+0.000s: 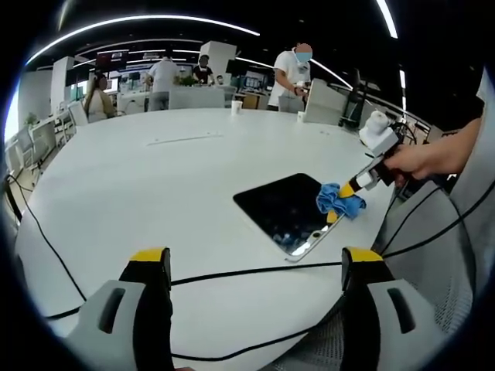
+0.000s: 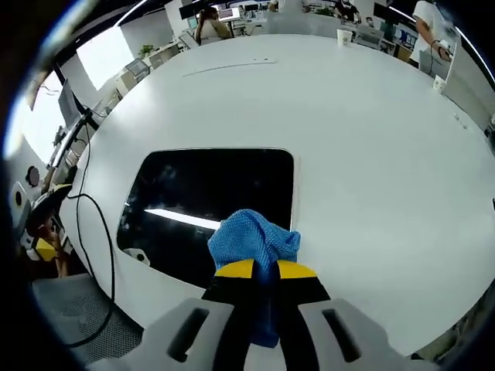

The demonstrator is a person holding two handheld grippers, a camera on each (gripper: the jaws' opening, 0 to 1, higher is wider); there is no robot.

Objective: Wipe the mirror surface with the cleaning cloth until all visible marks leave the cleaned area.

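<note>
A dark rectangular mirror lies flat on the white table near its edge. My right gripper is shut on a blue cleaning cloth, which hangs over the mirror's near edge. In the left gripper view the right gripper, held by a hand, comes in from the right with the blue cloth at the mirror's right corner. My left gripper stands open and holds nothing, back from the mirror above the table's front part. The mirror reflects a ceiling light strip.
Black cables run across the table's front. A grey mesh chair stands at the right edge. A paper cup stands at the table's far side. Several people are beyond it among desks. A cable hangs off the table's left.
</note>
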